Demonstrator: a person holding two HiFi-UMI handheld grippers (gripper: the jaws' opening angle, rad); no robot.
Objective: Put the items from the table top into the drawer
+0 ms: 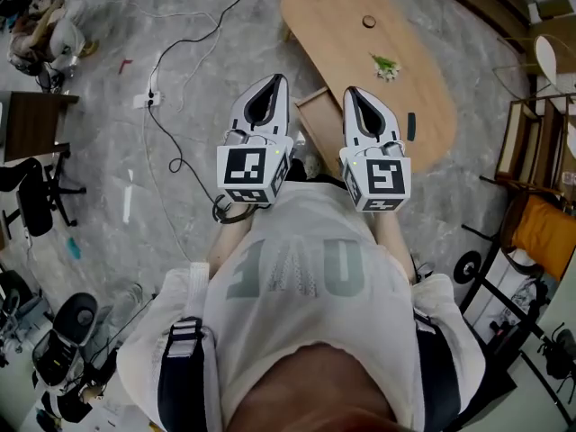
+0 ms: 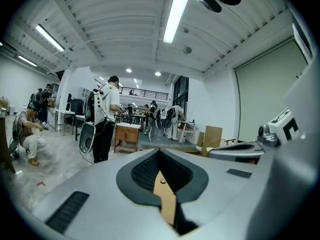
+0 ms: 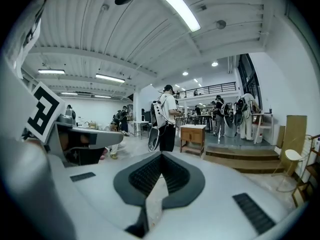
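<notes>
Lying on oval wooden table (image 1: 328, 25), green leafy sprig (image 1: 385, 66), small brown disc (image 1: 368, 22)

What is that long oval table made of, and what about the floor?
The oval table looks like wood, or a wood-look board: an even light tan, matte, with a smooth rounded edge. The floor looks like concrete or stone-pattern tile: grey with cloudy pale streaks. From this view I cannot tell which.

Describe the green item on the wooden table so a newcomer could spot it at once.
Find the long oval wooden table at the top of the head view. Near its middle, beyond the right gripper, lies a small sprig. It is green, white and ragged, unlike the round brown disc farther along.
</notes>
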